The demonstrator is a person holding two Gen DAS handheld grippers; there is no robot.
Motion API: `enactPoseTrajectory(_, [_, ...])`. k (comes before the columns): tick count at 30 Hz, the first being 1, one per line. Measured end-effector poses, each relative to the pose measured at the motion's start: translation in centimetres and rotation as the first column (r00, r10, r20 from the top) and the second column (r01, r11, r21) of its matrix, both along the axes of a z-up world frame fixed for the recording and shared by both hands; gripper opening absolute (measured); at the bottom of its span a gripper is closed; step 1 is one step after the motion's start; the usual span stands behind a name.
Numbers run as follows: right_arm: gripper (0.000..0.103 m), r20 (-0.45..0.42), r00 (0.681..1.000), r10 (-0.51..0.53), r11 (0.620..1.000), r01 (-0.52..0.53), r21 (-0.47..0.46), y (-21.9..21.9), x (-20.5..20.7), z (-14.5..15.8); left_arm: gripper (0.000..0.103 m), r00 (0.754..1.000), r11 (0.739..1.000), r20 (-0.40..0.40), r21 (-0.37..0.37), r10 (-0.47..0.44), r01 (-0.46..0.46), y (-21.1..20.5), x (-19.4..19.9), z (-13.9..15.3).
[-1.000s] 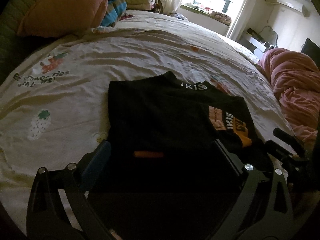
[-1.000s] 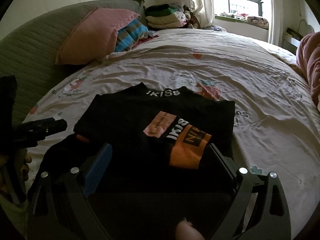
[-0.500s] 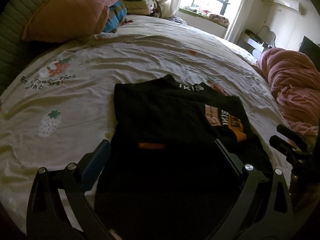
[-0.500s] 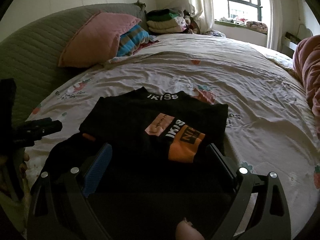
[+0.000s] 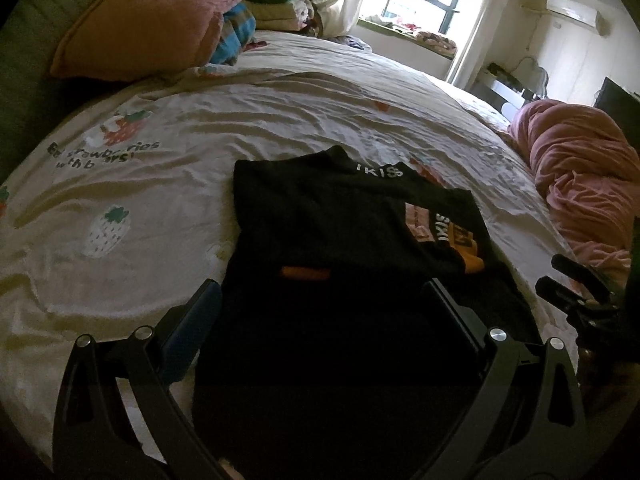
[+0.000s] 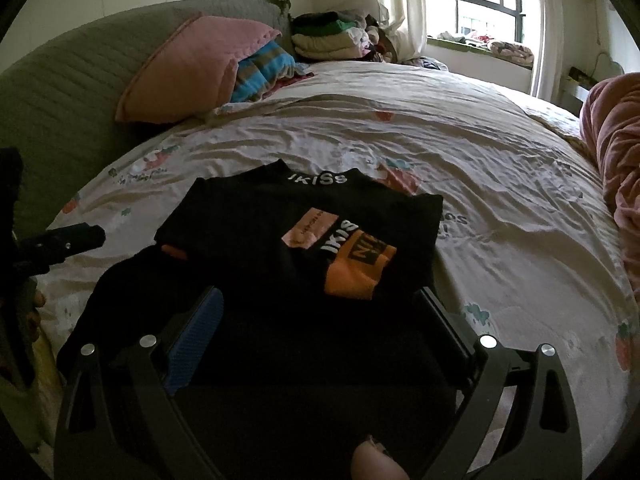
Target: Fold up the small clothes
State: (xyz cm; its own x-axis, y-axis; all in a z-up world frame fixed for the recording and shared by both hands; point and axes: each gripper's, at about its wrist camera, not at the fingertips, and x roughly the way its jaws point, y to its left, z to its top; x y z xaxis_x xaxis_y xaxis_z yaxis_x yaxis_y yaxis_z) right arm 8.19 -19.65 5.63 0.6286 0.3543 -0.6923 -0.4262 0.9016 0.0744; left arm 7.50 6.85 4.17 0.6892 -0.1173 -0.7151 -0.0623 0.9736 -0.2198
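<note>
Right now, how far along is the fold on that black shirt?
Done: the black shirt lies on the bed sheet with its sides folded in, collar away from the cameras. In hand: nothing; left gripper and right gripper hover with jaws open over its near hem. Left: fold the hem toward the collar.

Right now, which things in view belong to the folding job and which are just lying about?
Job:
black shirt, sleeves folded in, flat on the bed sheet
left gripper, open
right gripper, open

Lying about:
pink pillow
striped blue cloth
stack of folded clothes
pink blanket
</note>
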Motion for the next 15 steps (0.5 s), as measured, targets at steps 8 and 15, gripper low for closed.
enactPoseTrajectory(8, [0.097, -0.022, 1.0, -0.01, 1.0, 0.01, -0.016, -0.6, -0.7, -0.4, 0.093, 1.0, 1.0, -0.007, -0.001, -0.001, 0.001, 0.3, -0.8, -0.1])
enactPoseTrajectory(15, [0.098, -0.023, 1.0, -0.019, 1.0, 0.018, -0.02, -1.0, -1.5, -0.5, 0.093, 1.0, 1.0, -0.025, 0.008, 0.011, -0.01, 0.6, -2.1, -0.5])
